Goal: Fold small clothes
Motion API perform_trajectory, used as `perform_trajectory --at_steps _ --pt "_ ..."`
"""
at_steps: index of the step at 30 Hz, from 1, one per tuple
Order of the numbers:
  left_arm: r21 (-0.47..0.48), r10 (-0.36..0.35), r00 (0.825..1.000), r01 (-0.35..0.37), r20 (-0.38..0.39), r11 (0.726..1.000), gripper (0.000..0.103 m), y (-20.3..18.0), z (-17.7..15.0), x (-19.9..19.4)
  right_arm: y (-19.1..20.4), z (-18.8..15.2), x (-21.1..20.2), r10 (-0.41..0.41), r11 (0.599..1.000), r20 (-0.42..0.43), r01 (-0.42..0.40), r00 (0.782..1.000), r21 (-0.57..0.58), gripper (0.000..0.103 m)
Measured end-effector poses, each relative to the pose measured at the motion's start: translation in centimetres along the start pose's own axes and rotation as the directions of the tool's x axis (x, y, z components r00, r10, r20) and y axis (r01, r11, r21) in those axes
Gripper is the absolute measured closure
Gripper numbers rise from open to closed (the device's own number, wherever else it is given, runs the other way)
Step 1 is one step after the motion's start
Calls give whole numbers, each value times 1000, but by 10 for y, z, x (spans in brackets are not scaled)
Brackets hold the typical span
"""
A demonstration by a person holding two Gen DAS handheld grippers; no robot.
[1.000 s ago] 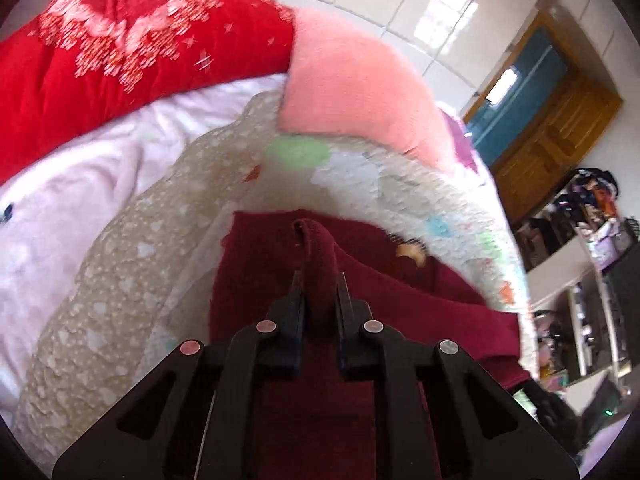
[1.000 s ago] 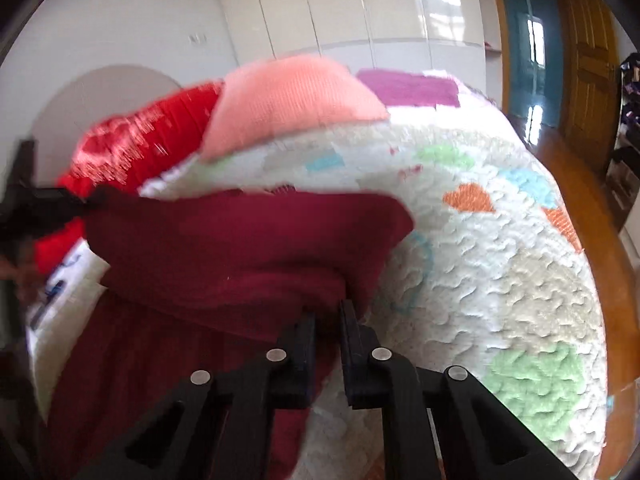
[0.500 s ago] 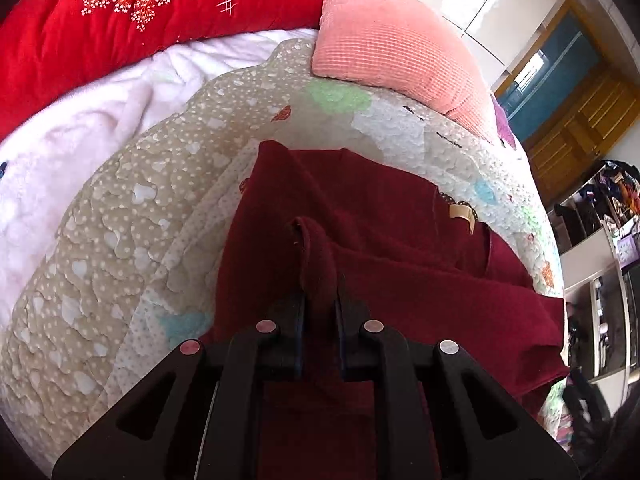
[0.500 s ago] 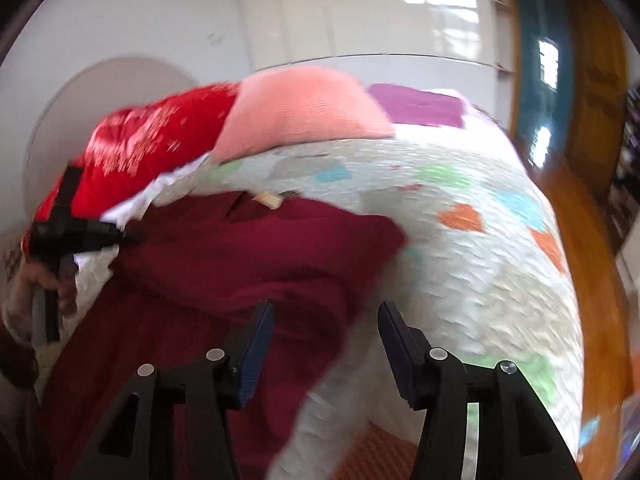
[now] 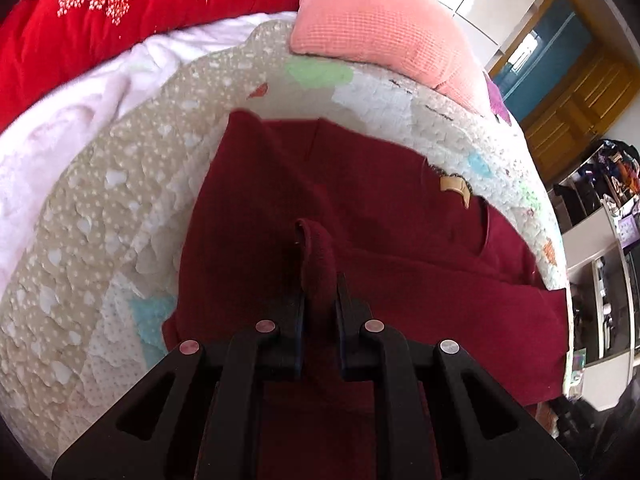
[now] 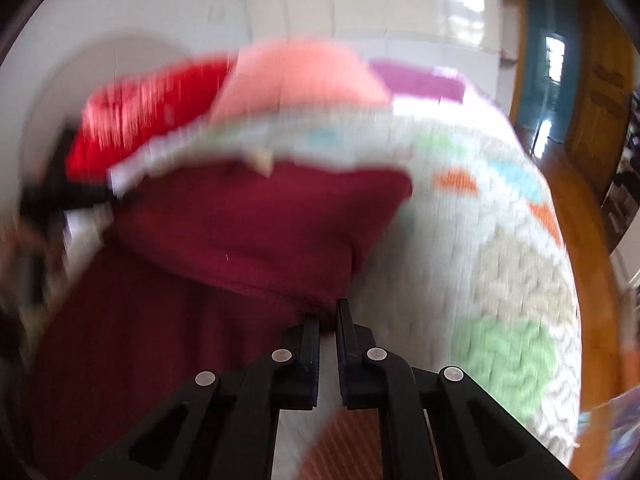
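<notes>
left wrist view: the left gripper (image 5: 320, 292) pinches a raised fold of a dark red garment (image 5: 400, 248), its two black fingers (image 5: 294, 320) pressed on the cloth at 6 o'clock. the garment lies spread over a quilted patchwork bedspread (image 5: 100, 216), a tan neck label (image 5: 454, 186) showing toward 2 o'clock. a pink pillow (image 5: 380, 24) sits at 12 o'clock and a red floral blanket (image 5: 120, 12) at 11 o'clock, with a white fleece blanket (image 5: 60, 120) at 9 o'clock.

right wrist view, blurred by motion: the right gripper (image 6: 328, 320) has its jaws drawn together at the garment's (image 6: 240, 232) near right edge, at 6 o'clock; whether cloth is caught between the tips cannot be told. the bedspread (image 6: 500, 260) fills 3 o'clock, the pillow (image 6: 296, 72) 12 o'clock, the red blanket (image 6: 152, 108) 10 o'clock. a wooden door (image 6: 600, 80) stands at 2 o'clock.
</notes>
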State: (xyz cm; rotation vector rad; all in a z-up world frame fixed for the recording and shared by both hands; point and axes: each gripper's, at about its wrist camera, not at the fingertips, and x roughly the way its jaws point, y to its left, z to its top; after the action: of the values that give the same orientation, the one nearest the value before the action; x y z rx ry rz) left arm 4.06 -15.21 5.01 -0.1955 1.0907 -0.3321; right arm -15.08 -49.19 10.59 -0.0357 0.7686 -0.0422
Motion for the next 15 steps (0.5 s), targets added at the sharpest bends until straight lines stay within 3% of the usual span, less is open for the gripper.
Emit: perform_trajectory --at_steps 2,4,6,9,12,15 --pt "13 -10 1000 10 7 1000 91 1 0 -5 -2 -11 3 -10 1000 -57 10 998 -7 97" --pt "22 -14 1000 14 14 1000 91 1 1 -10 -13 -13 -8 -3 999 -59 5 998 39 97" --pt "34 -11 1000 10 23 999 91 -1 2 -11 -26 -5 -22 10 995 -22 -7 1000 102 97" --pt "51 3 999 -5 36 999 91 -8 3 -8 -36 16 -38 58 976 106 -79 993 203 96" --pt "72 -6 998 2 56 997 91 -15 6 -7 -17 36 -21 63 984 103 -79 993 162 97" --pt "90 28 996 -36 90 995 90 -16 11 -13 5 47 14 59 994 39 -62 998 94 97"
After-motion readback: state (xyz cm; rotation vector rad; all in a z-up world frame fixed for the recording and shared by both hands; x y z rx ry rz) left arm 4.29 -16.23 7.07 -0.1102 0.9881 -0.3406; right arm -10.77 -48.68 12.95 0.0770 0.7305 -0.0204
